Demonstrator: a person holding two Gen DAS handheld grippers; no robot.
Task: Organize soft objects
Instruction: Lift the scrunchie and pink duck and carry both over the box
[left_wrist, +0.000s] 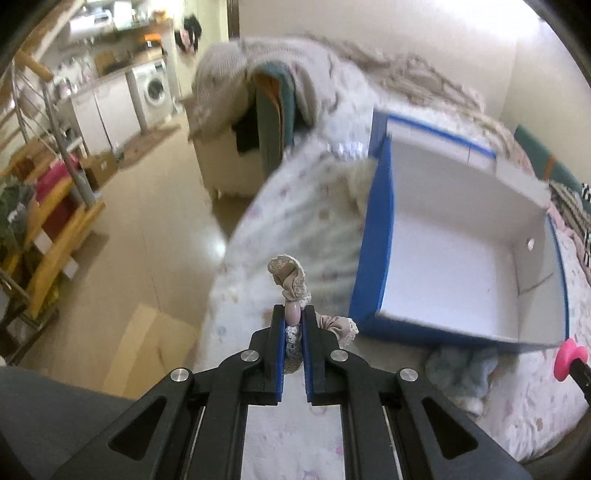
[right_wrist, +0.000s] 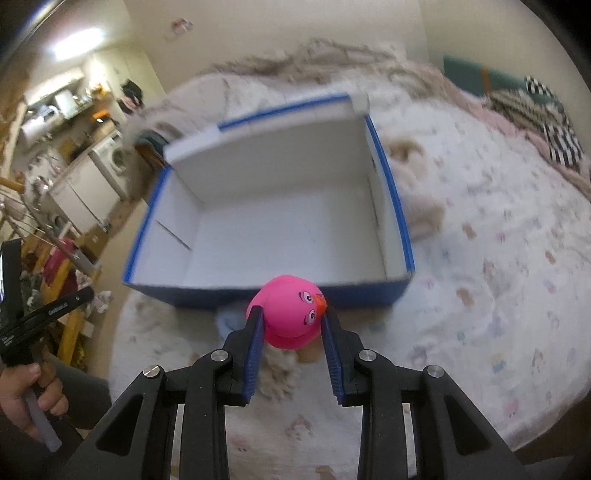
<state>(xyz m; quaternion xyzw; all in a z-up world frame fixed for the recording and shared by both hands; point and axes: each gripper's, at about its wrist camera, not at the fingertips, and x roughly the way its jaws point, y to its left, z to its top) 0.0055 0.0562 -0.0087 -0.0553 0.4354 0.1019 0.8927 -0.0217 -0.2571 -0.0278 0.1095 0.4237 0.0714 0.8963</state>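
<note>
You held the pink duck (right_wrist: 291, 317) firmly between the right gripper (right_wrist: 291, 325) fingers, just before the empty blue box (right_wrist: 400, 236) on the bed, so you needed to lift it over the near wall, while the left gripper (left_wrist: 294, 325) pinched a scrunchie (left_wrist: 291, 284)

A bed (right_wrist: 480, 258) with a pale printed cover carries a blue box (right_wrist: 400, 236), open and white inside, just ahead of the right hand-held gripper (right_wrist: 293, 325). A light blue cloth (left_wrist: 461, 373) lies against the box's near wall.

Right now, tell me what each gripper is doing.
Left gripper: closed on a beige lace-trimmed scrunchie.
Right gripper: closed on a pink toy bird.
</note>
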